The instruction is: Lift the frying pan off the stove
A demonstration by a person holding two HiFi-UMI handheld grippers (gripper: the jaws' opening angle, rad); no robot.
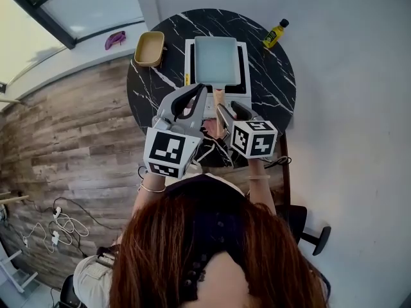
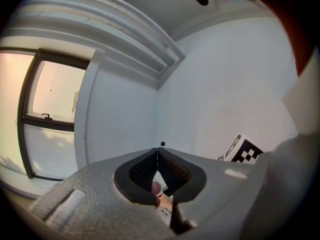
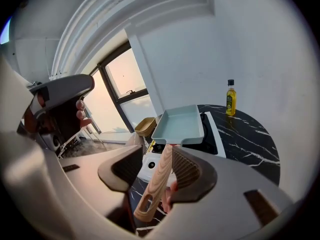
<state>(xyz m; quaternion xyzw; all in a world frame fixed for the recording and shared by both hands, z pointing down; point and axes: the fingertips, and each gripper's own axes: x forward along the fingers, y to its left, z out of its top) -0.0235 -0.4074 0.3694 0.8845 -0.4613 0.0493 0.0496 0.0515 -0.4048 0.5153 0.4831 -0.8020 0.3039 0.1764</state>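
A pale blue rectangular frying pan (image 1: 217, 61) (image 3: 180, 124) sits on the white stove (image 1: 246, 63) (image 3: 212, 130), its wooden handle (image 1: 219, 97) (image 3: 159, 176) pointing back toward me. My right gripper (image 1: 229, 108) (image 3: 157, 154) stands open around that handle: the handle lies along the right pad, and a gap separates it from the left pad. My left gripper (image 1: 202, 90) (image 2: 158, 151) is shut with nothing in it. It hovers just left of the handle over the stove's front and looks at a white wall in its own view.
The stove stands on a round black marble table (image 1: 276, 88). A yellow oil bottle (image 1: 275, 34) (image 3: 230, 98) stands at the far right, a tan dish (image 1: 149, 48) (image 3: 146, 125) left of the stove. A purple object (image 1: 115, 39) lies on the windowsill.
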